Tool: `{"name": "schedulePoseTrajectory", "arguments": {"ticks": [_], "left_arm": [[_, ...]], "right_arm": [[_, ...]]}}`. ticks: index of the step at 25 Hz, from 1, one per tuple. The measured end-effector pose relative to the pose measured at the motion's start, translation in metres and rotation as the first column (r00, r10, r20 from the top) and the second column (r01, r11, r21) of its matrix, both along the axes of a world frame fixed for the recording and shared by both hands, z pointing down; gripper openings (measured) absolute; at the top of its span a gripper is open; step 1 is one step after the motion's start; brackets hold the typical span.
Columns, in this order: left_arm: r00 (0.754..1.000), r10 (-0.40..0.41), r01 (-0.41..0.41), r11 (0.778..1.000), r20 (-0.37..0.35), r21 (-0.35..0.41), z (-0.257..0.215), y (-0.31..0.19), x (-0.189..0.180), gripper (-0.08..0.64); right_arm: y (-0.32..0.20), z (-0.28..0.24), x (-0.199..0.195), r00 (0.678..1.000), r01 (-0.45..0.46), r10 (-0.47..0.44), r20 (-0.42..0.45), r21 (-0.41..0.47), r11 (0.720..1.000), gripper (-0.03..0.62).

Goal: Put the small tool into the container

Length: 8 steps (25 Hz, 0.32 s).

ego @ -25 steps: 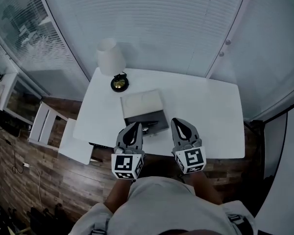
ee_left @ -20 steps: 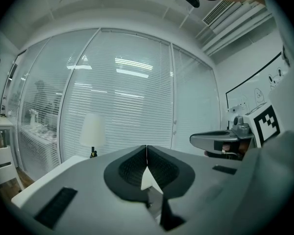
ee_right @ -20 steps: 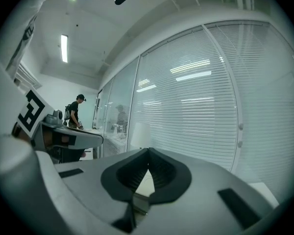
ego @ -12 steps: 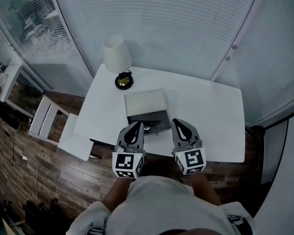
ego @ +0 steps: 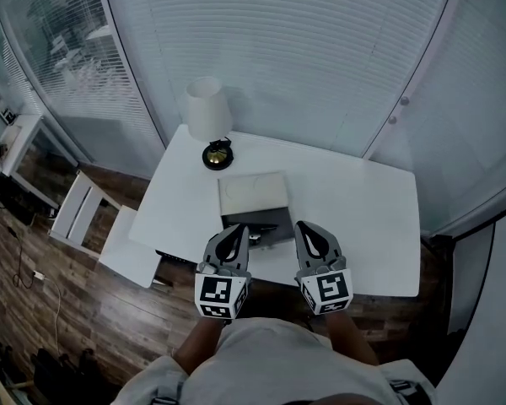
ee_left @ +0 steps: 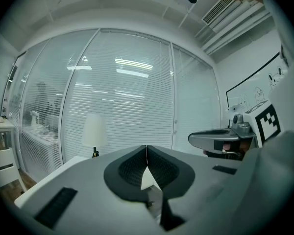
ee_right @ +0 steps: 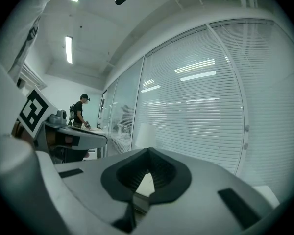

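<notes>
Boxy beige-and-dark container [ego: 253, 197]; small tool [ego: 255, 237] at its near side.

You get cool, even light from a ceiling strip [ee_right: 69, 49] and glowing blinds [ego: 304, 49]; fisheye bends edges, gripper views' corners go black.

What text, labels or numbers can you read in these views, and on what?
No readable words or numbers anywhere.
Left gripper cube: square coded marker, no letters.
Right gripper cube: the same.
Whiteboard: sketches, too small to read.
</notes>
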<state>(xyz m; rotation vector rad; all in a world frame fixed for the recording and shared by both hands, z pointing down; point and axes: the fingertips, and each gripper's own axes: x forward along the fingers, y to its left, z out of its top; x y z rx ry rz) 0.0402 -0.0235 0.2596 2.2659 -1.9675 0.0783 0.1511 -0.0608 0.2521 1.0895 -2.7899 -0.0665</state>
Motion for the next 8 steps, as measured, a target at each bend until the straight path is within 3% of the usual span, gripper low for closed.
{"name": "schedulePoseTrajectory", "arguments": {"ticks": [8], "left_arm": [[1.000, 0.006, -0.006, 1.000, -0.003, -0.001, 0.0006, 0.0004, 0.0014, 0.025]], "right_arm": [[-0.0009, -0.0009, -0.0036, 1.000, 0.008, -0.008, 0.009, -0.006, 1.000, 0.026]]}}
